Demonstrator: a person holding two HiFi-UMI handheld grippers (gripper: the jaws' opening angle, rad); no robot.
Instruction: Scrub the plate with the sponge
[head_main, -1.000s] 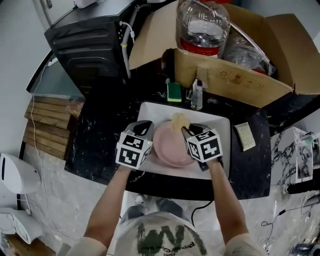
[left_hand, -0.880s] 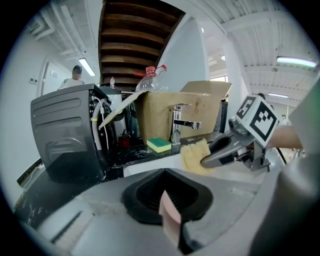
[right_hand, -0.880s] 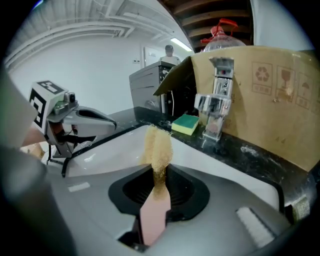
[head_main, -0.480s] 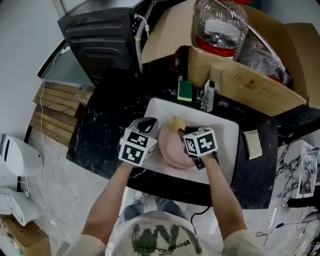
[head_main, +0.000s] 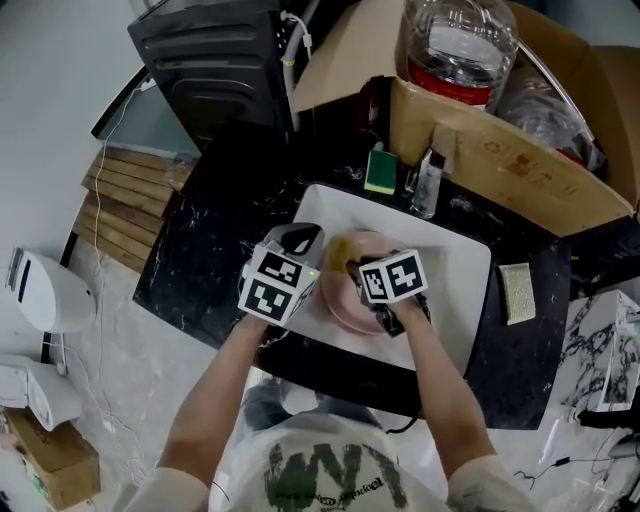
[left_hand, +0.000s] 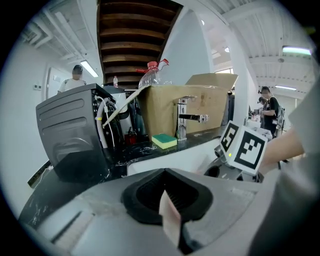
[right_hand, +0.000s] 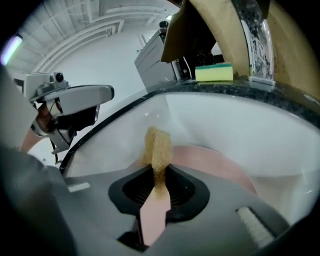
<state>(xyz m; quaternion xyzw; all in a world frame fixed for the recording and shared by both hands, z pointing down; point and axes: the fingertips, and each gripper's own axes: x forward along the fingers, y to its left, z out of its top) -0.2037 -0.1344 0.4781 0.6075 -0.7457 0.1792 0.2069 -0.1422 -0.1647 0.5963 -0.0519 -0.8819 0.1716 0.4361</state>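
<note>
On the far left, the head view shows pale stone floor with a white machine (head_main: 45, 295) and wooden slats (head_main: 125, 205) lying beside the black marble counter (head_main: 215, 250). A black appliance (head_main: 215, 50) stands at the counter's back left corner.

My left claw (head_main: 302, 240) reaches in over the left edge of the white sink basin (head_main: 455, 300). Its own view shows what the head view cannot: the jaws are pressed onto a thin pink edge, the rim of the plate (head_main: 338, 295). That view also looks out into the room. There are dark wooden stairs (left_hand: 135, 30) overhead, a person (left_hand: 75, 77) standing behind the appliance and another person (left_hand: 270, 107) far off at the right. A chrome faucet (left_hand: 182, 117) stands in front of the cardboard box (head_main: 500, 160).

The plate lies in the basin between my two claws. My right claw (right_hand: 157, 192) comes in over its near right side and pinches the tan sponge (right_hand: 157, 147) tight. The sponge sticks out past the jaw tips and stands on edge over the pink surface. In the head view it is only a yellowish patch at the plate's far left.

A green and yellow sponge (head_main: 380, 170) sits on the counter just behind the basin, left of the faucet. A large clear water bottle (head_main: 458, 45) rests in the open box. To the right of the basin, a pale scouring pad (head_main: 517, 293) lies flat on the counter.
</note>
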